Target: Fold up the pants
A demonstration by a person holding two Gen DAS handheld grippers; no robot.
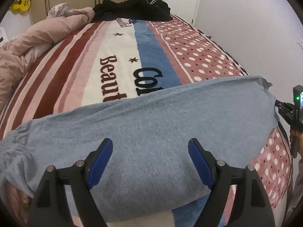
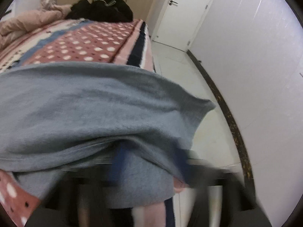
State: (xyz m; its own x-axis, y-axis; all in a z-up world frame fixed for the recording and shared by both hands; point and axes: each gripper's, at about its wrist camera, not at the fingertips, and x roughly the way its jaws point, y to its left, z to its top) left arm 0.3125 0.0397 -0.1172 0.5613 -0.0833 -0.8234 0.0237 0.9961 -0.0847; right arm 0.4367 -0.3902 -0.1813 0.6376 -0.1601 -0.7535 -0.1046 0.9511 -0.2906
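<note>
Grey-blue pants (image 1: pixel 151 117) lie crosswise over the near end of the patterned blanket (image 1: pixel 117 60). My left gripper (image 1: pixel 150 142) hovers just above their middle, jaws wide open, with nothing between the blue pads (image 1: pixel 102 160). In the left wrist view my right gripper (image 1: pixel 294 109) sits at the pants' right end, beyond the bed edge. The right wrist view is blurred: the pants (image 2: pixel 94 109) drape over my right gripper (image 2: pixel 149 158), whose blue fingers (image 2: pixel 119 157) show only as smears under the raised hem. It appears shut on that hem.
A heap of black clothes (image 1: pixel 132 9) and a crumpled pink duvet (image 1: pixel 37 36) lie at the bed's far end. The bed's right edge drops to a pale tiled floor (image 2: pixel 189 71) beside a white wall and a door (image 2: pixel 181 13).
</note>
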